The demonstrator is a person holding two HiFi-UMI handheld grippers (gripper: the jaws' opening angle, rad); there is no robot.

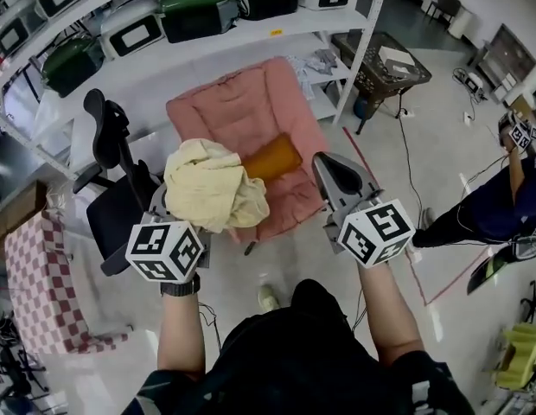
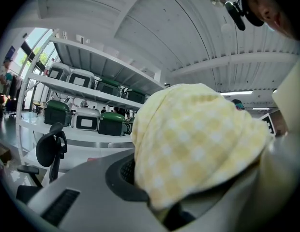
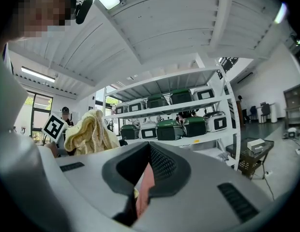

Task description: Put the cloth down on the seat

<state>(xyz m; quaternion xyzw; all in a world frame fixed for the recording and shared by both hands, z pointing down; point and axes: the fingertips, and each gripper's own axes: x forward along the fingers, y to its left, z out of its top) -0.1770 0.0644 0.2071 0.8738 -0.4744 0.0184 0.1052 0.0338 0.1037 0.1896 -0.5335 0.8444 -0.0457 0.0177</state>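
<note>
Head view looks steeply down on 2 hand-held grippers above a pink padded seat (image 1: 242,115), which has an orange cushion (image 1: 272,156) lying across its near part. The left gripper (image 1: 173,219) is clamped on the yellow cloth (image 1: 212,187). The cloth is bunched in a loose heap over the jaws and hangs in the air over the seat's near left edge, not resting on it. The right gripper (image 1: 330,173) hovers to the right of the cloth, jaws together and holding nothing. A black office chair (image 1: 112,180) stands left of the seat, and white shelving (image 1: 251,37) with green and white lidded units stands behind it.

Left gripper view adds what the head view hides: the cloth has a pale check weave and fills the gap between the pads.

Right gripper view confirms that gripper's pads meet, with only a sliver of pink showing below them. It sees the cloth from the side, off to the left.
</note>
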